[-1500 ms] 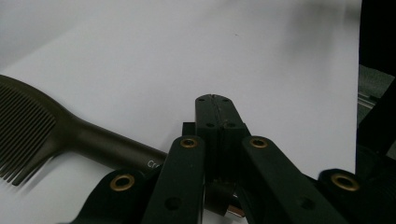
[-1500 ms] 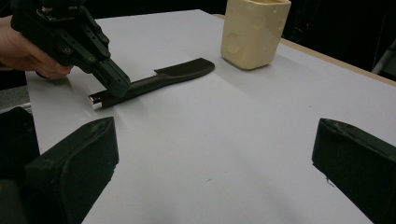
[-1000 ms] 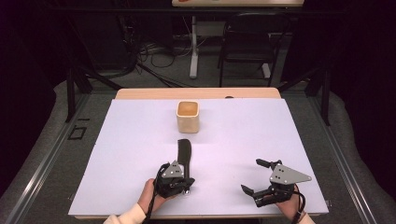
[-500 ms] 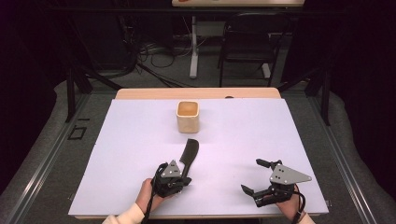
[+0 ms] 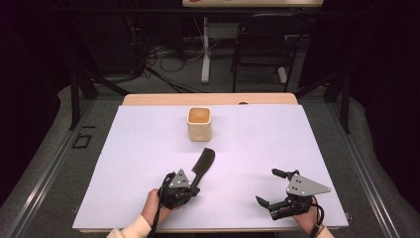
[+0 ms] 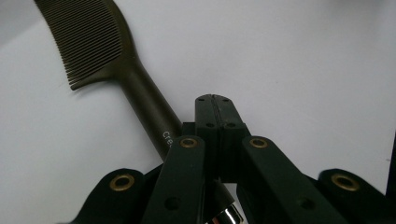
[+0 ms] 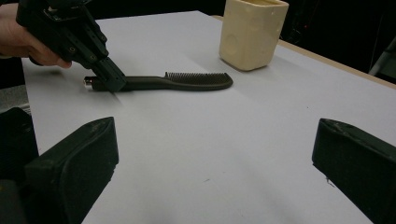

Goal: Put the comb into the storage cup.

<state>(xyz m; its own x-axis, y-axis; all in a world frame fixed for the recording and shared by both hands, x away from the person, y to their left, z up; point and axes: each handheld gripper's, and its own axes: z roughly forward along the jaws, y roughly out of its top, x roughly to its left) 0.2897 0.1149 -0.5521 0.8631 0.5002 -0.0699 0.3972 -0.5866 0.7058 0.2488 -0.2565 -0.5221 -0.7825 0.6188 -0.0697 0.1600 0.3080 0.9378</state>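
Black comb [image 5: 203,165] handle pinched by my left gripper [image 6: 215,100]; right gripper [image 5: 271,188] spread. I'd lift slowly toward the cream cup [image 5: 199,123].

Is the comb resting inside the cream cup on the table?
No: in the high view the comb lies flat on the table's white sheet, in front of the cup and apart from it.

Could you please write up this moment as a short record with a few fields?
Surface: white table
Tool: dark comb, lying flat, teeth end towards the cup
Container: cream square cup, upright, apart from the comb
Left gripper: jaws shut, pressing on the comb's handle from above
Right gripper: jaws wide open, nothing between them, away from the comb
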